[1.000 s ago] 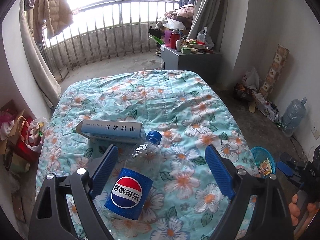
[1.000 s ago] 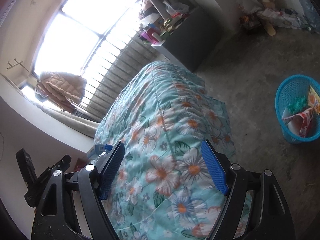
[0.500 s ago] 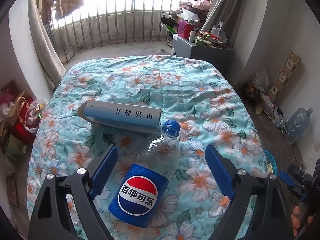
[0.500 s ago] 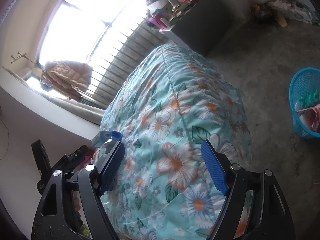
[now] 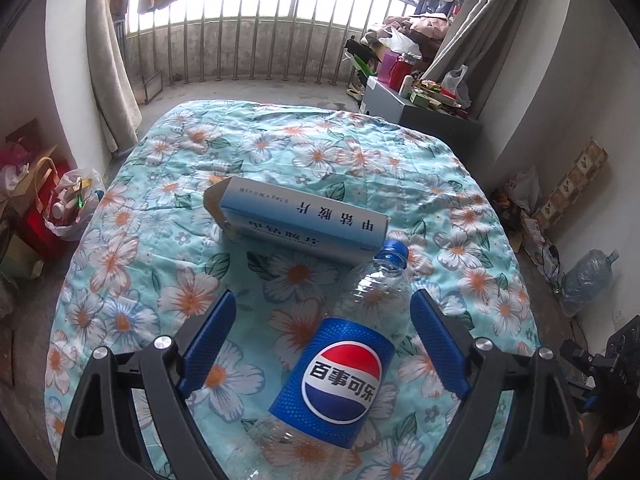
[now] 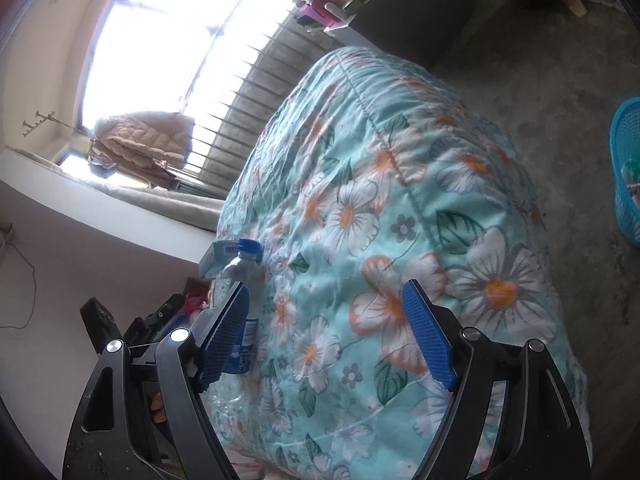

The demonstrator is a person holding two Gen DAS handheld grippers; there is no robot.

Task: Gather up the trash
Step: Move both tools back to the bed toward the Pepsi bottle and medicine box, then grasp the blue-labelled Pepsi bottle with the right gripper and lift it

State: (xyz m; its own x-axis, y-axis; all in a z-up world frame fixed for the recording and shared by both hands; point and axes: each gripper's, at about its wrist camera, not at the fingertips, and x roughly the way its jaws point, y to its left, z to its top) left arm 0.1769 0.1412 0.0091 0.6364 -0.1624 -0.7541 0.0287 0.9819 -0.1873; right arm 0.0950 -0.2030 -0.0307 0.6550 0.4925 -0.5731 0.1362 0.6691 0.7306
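Note:
An empty clear plastic cola bottle [image 5: 352, 344] with a blue label and blue cap lies on the floral quilt [image 5: 168, 280]. My left gripper [image 5: 322, 312] is open, its blue pads on either side of the bottle without pressing it. Just beyond the bottle lies a long blue-and-white carton [image 5: 304, 220]. My right gripper [image 6: 324, 312] is open over the quilt [image 6: 400, 240] with nothing between its fingers. In the right wrist view the bottle [image 6: 236, 276] and carton [image 6: 218, 252] show behind the left finger. A blue trash basket [image 6: 626, 168] stands on the floor at the right edge.
A grey cabinet [image 5: 420, 116] cluttered with items stands beyond the bed's far right corner. Bags [image 5: 60, 204] sit on the floor to the left. A large water jug [image 5: 588, 280] and boxes line the right wall. Balcony railing [image 5: 256, 44] runs behind.
The left gripper has come lower and closer over the bottle, which now sits further right between the pads. The right gripper has swung left, and the blue basket has slid to the frame edge.

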